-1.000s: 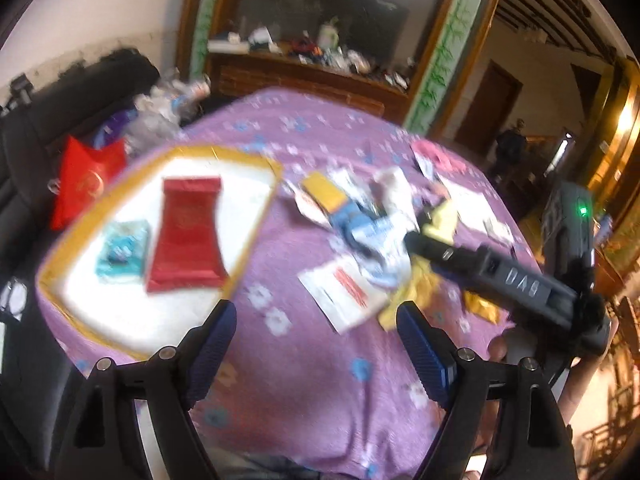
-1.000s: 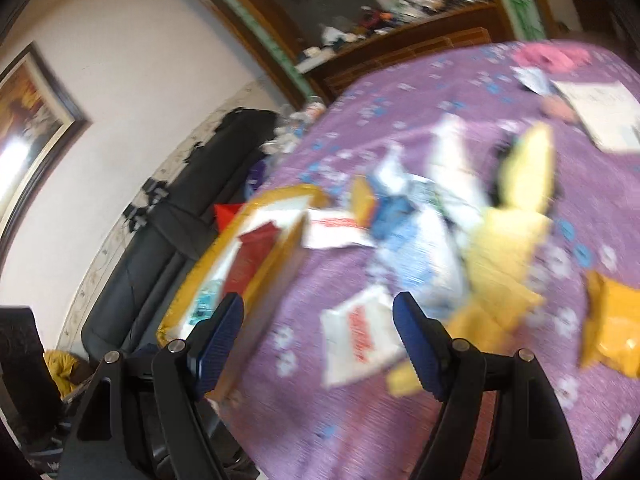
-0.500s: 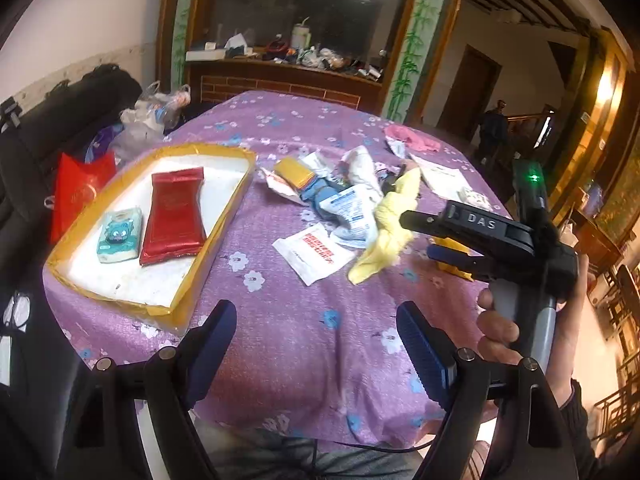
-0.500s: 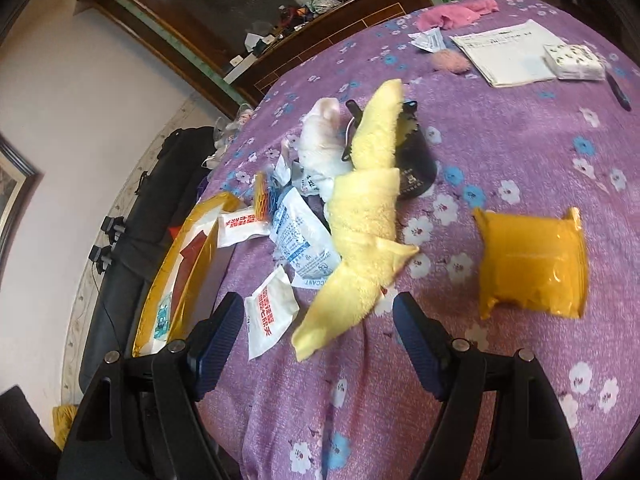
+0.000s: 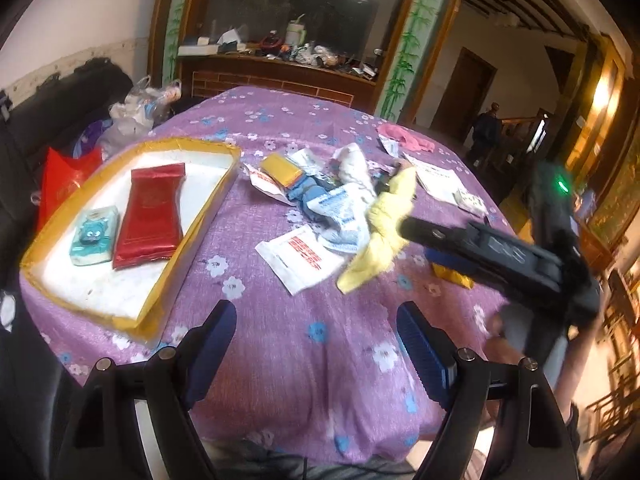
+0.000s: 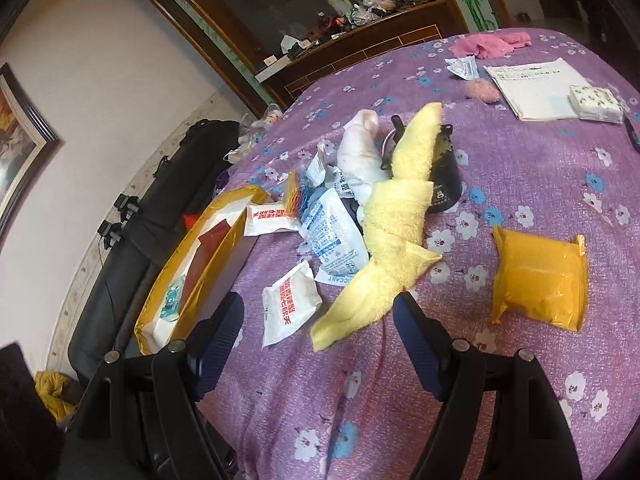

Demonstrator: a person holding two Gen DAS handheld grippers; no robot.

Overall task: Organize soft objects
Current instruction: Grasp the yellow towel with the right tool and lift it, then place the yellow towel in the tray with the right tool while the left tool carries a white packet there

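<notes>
Only L cam: red pouch (image 5: 150, 216) in tray (image 5: 208, 216) | both grippers (image 5: 316, 344) (image 6: 318, 340) spread, empty

Both grippers are hovering with fingers spread wide and nothing between them — left gripper (image 5: 316, 344) low and centred, right gripper (image 6: 318, 338) reaching in from the right side, a bit blurry.

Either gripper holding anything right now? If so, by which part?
Nothing held. Left gripper and right gripper both have open, empty jaws above the tablecloth.
</notes>
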